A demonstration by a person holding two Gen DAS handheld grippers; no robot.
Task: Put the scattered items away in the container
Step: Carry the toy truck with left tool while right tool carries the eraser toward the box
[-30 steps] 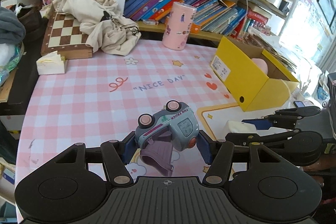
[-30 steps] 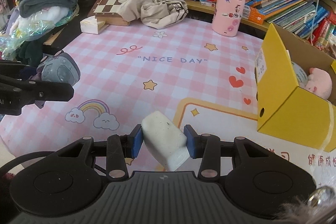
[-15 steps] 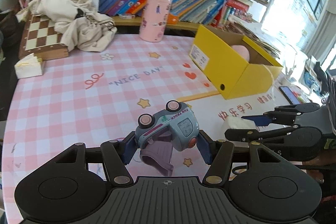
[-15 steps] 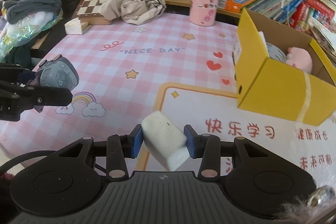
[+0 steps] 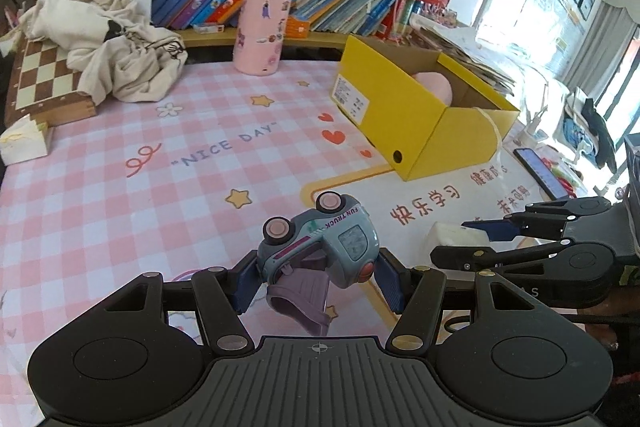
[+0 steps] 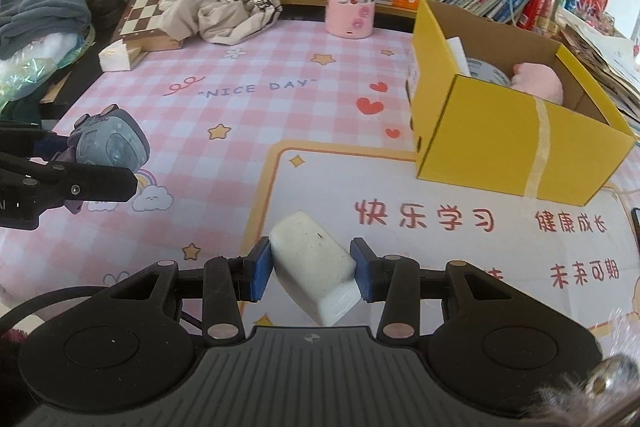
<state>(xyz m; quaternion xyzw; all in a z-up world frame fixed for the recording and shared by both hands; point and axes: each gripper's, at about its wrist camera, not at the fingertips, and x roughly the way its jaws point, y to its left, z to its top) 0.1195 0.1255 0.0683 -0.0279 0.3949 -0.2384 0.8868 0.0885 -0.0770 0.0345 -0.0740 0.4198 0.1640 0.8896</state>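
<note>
Two loads: each gripper carries one item clear of the desk
Left gripper [image 5: 318, 277]: clenched on a blue-grey toy truck [image 5: 320, 241], which lies tipped on its side with pink wheels up and a purple part hanging below the fingers
Right gripper [image 6: 312, 267]: clamped on a white rectangular block [image 6: 314, 265], probably an eraser, its far end poking forward and its near end drooping toward the camera
Spacing: the two grippers sit side by side, near each other but apart; each shows at the edge of the other's view
Container: a yellow cardboard box [image 6: 496, 155] stands open on the desk, ahead and to the right of both grippers
Box contents: a pink plush toy [image 6: 538, 83] and a round tape-like object [image 6: 486, 69] already lie inside
Change: over the last second both views have swung rightward, so the box now sits larger and more central, while the chessboard [image 5: 38, 83] and cream cloth [image 5: 108, 47] have slid toward the left edge
Meaning: both loads are in transit to the box; the pick-up looks finished and the drop is not yet made
Next need: carry each item over the open top before letting go, the right gripper being closer
Desk: the pink checked mat [image 5: 120, 195] shows no other loose small item between the grippers and the box
</note>
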